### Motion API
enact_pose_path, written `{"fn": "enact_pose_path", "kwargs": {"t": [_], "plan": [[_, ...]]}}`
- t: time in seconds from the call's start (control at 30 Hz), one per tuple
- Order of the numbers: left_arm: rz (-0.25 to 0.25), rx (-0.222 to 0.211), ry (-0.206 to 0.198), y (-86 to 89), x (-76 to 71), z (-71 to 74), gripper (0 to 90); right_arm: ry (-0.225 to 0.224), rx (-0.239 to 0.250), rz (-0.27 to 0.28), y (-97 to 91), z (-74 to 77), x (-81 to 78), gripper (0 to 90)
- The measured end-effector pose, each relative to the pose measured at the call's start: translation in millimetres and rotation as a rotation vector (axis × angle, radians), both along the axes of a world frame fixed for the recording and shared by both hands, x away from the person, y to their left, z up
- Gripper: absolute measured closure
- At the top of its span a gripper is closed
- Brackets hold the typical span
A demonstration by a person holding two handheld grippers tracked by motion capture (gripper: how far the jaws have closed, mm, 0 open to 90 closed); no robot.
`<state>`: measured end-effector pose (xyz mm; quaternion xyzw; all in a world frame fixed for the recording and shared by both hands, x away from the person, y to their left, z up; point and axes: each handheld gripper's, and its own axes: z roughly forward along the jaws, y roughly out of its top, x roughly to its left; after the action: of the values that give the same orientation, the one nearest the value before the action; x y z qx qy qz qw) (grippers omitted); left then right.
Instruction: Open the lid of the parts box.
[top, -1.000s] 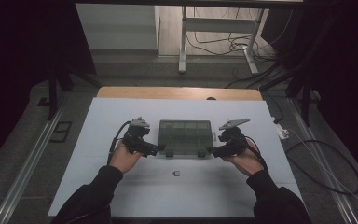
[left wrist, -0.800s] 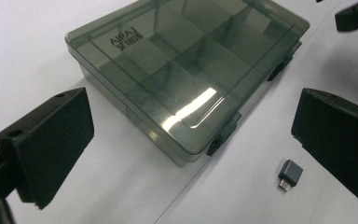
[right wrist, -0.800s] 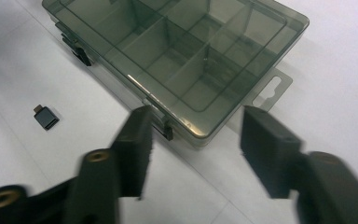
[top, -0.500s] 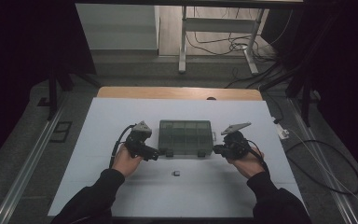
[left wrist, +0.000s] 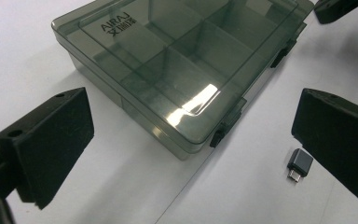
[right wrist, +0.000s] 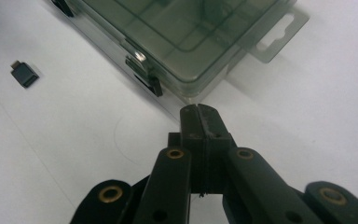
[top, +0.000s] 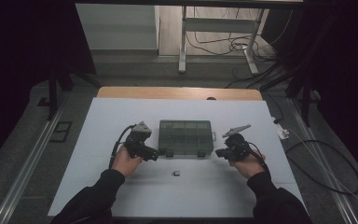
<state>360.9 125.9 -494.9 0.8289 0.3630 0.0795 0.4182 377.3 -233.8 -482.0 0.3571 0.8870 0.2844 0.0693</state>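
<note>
A smoky translucent compartment box (top: 186,136) lies shut in the middle of the white table. In the left gripper view its lid (left wrist: 177,60) and two front latches show. A small dark USB adapter (top: 175,173) lies on the table just in front of it. My left gripper (top: 154,153) is at the box's front left corner; its jaws stand wide open (left wrist: 191,126), astride that corner, with the adapter (left wrist: 300,164) by the right jaw. My right gripper (top: 220,152) is at the box's front right corner, pads pressed together (right wrist: 198,116) and empty, just short of the box (right wrist: 186,37).
The white table top (top: 121,116) has bare room on every side of the box. A grey hang tab (right wrist: 275,37) sticks out from the box's right end. Beyond the table are a metal stand (top: 182,42) and loose cables (top: 223,44) on the floor.
The right gripper has sunk a little toward the table at the box's front right corner. The left hand and the box have stayed put.
</note>
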Motion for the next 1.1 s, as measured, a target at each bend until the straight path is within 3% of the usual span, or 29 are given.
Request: {"fn": "enact_pose_path", "kwargs": {"t": [0.23, 0.57, 0.83, 1.1], "plan": [[0.017, -0.008, 0.001, 5.8, 1.4, 0.3, 0.0, 0.032, -0.020, 0.004, 5.2, -11.5, 3.5, 88.7], [0.008, 0.029, -0.019, 4.5, 1.2, -0.8, 0.0, 0.044, -0.066, 0.015, 11.4, -22.3, 8.5, 88.7], [0.001, 0.043, -0.025, 4.2, 1.2, -1.3, 0.0, 0.028, -0.055, 0.020, 13.3, -22.3, 9.0, 88.7], [0.013, 0.031, -0.011, 8.1, 1.6, -1.1, 0.0, 0.010, -0.030, 0.019, 11.3, -15.9, 6.4, 88.7]]}}
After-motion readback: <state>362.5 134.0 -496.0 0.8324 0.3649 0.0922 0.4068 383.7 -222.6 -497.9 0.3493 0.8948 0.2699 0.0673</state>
